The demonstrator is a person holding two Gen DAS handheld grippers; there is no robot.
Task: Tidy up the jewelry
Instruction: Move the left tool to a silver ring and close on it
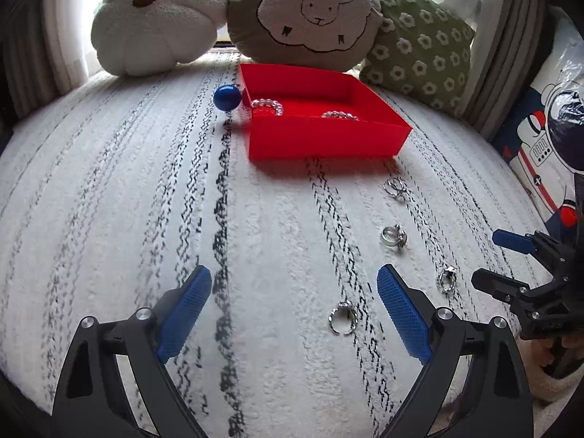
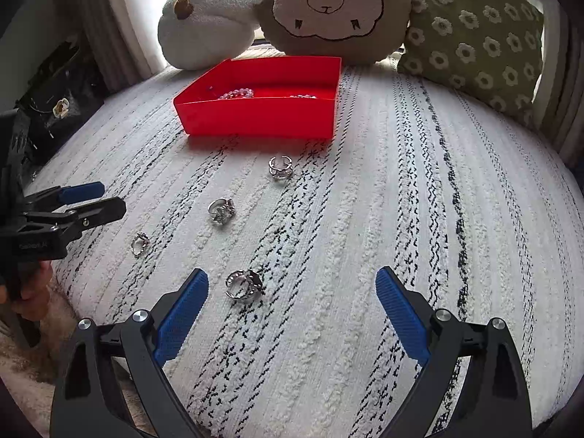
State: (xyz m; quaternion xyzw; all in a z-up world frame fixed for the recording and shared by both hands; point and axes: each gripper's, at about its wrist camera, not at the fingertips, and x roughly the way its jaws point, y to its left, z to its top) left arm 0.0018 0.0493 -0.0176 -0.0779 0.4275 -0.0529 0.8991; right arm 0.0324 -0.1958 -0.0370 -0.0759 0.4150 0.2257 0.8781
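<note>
We see a white rug (image 1: 146, 219) with dark wavy stripes running away from us toward three cushions at the far edge: a white flower cushion (image 1: 153, 18), a round sheep cushion (image 1: 306, 11) and a green daisy cushion (image 1: 419, 47).

In front of the sheep cushion sits the red tray (image 1: 321, 138), open side up, turned a little so one corner points toward the right in the left wrist view. Two clear bead bracelets lie flat inside it: one bracelet (image 1: 267, 106) near the left wall, the other bracelet (image 1: 339, 115) toward the middle, partly hidden by the front wall. A blue ball (image 1: 227, 97) rests just beside the tray's left far corner.

Four silver rings lie on the rug in a loose line whose long axis runs from the tray's front back toward our grippers. The farthest ring (image 2: 281, 167) is near the tray, then the second ring (image 2: 221, 211), the third ring (image 2: 139, 244) and the nearest ring (image 2: 244, 284). All lie apart from one another; nothing stands between them and the tray.

Our left gripper (image 1: 294, 303) hovers with jaws wide apart and empty, the nearest ring between its fingers' reach. Our right gripper (image 2: 292, 306) is likewise spread wide, holding nothing, the nearest ring just beside its left finger.
</note>
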